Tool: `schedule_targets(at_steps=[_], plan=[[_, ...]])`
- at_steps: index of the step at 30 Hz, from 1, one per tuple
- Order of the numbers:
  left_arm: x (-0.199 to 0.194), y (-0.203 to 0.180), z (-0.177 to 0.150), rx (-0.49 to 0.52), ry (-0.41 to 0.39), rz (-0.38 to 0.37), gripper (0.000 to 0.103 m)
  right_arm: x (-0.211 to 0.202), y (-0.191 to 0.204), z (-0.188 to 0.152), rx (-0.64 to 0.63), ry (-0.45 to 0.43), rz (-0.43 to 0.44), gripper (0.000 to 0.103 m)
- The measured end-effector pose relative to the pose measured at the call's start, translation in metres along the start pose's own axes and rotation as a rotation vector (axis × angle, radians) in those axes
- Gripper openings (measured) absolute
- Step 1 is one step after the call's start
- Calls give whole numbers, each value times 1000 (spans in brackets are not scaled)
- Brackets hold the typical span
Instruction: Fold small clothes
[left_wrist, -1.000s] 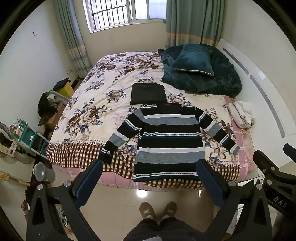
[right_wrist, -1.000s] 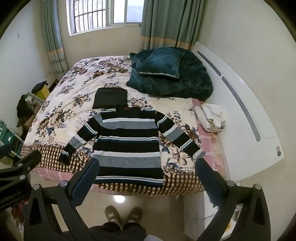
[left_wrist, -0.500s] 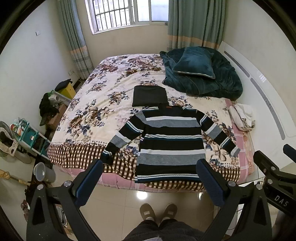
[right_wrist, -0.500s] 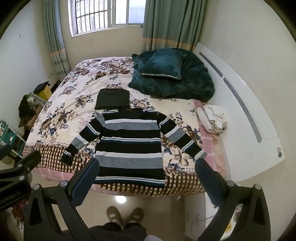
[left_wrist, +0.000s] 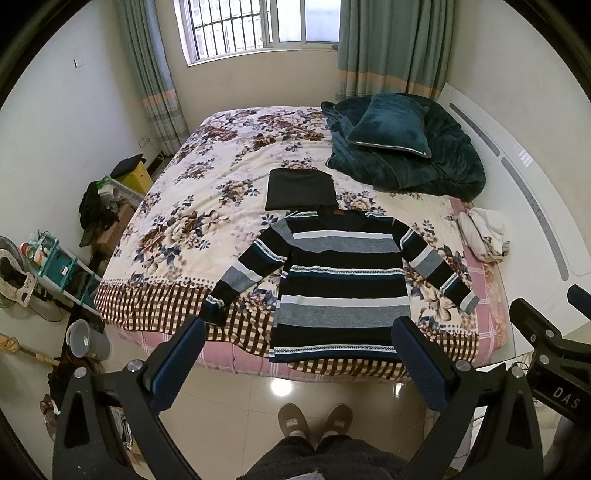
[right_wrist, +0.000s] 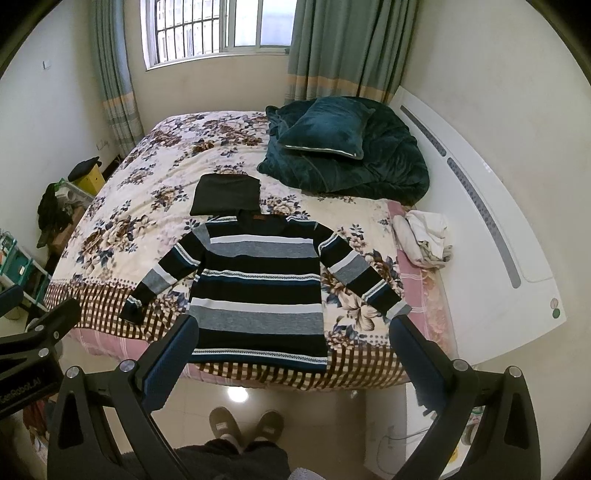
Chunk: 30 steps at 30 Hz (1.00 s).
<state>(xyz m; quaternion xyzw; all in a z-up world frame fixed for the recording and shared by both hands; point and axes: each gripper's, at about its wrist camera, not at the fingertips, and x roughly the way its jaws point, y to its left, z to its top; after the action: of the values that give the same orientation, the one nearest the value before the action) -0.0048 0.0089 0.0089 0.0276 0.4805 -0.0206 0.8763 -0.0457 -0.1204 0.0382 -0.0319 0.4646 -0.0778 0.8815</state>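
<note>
Striped knit sweater (left_wrist: 341, 280) hides the folded black garment's (left_wrist: 300, 187) near edge; your left gripper (left_wrist: 297, 360) and right gripper (right_wrist: 291, 354) hover spread wide, empty.

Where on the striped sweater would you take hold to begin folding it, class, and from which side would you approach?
Grip the striped sweater at its two sleeve cuffs, probably one per gripper, coming from the foot of the bed. It lies flat, hem toward the person, sleeves angled outward, so the cuffs are its free nearby ends.
</note>
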Motion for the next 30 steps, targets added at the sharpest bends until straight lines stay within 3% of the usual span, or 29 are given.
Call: schedule_targets(at_steps=[30], plan=[[-14, 16, 8, -12, -19, -1, 103, -8, 6, 0, -10, -4, -1, 103]])
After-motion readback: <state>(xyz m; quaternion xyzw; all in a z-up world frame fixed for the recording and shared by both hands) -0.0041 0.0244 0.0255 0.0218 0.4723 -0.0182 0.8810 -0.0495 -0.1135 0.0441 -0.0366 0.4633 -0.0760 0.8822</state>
